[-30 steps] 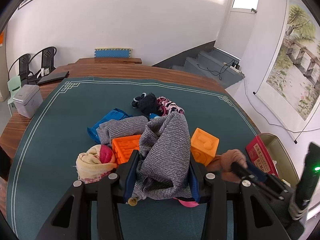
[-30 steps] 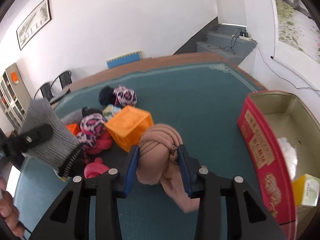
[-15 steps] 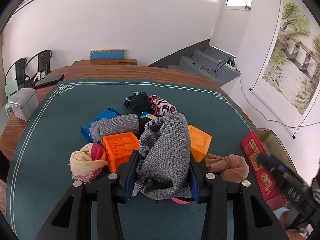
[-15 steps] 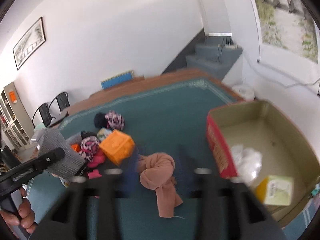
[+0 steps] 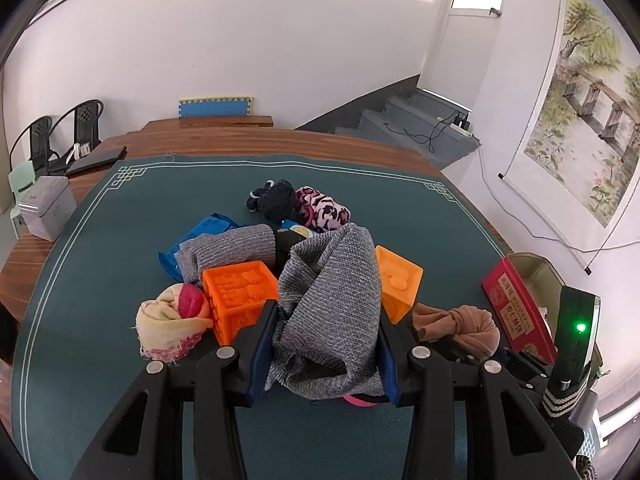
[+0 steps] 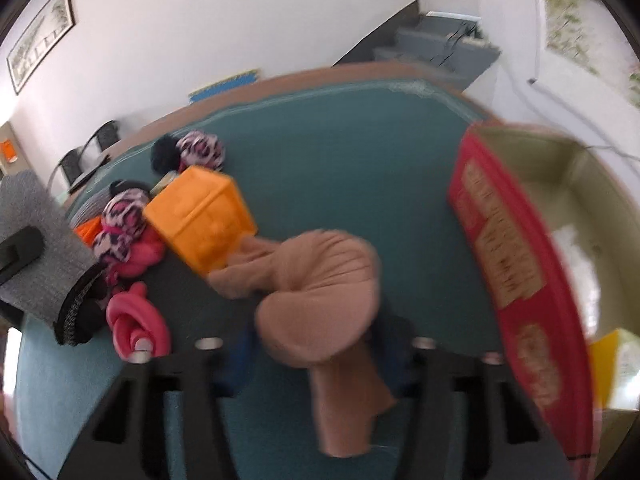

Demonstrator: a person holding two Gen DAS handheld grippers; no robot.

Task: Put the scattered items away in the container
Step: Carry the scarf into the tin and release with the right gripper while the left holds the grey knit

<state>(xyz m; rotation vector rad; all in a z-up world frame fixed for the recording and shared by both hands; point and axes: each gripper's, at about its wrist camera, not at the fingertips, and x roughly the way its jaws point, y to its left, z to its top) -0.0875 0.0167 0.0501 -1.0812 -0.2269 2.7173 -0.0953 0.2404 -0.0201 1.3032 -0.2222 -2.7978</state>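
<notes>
My left gripper is shut on a grey knitted cloth held above the green mat. My right gripper is around a tan knotted cloth that lies on the mat; the view is blurred and whether the jaws press it is unclear. The tan cloth also shows in the left wrist view. The red tin container stands open at the right, also in the left wrist view. Two orange blocks and several rolled socks lie in a pile.
A grey box stands at the mat's left edge. A pink item and leopard-print socks lie left of the tan cloth. A white wad and a yellow box are inside the tin.
The right gripper had pulled back and up off the tan cloth, then came back down around it. The left gripper kept its hold on the grey cloth, nearly still.
</notes>
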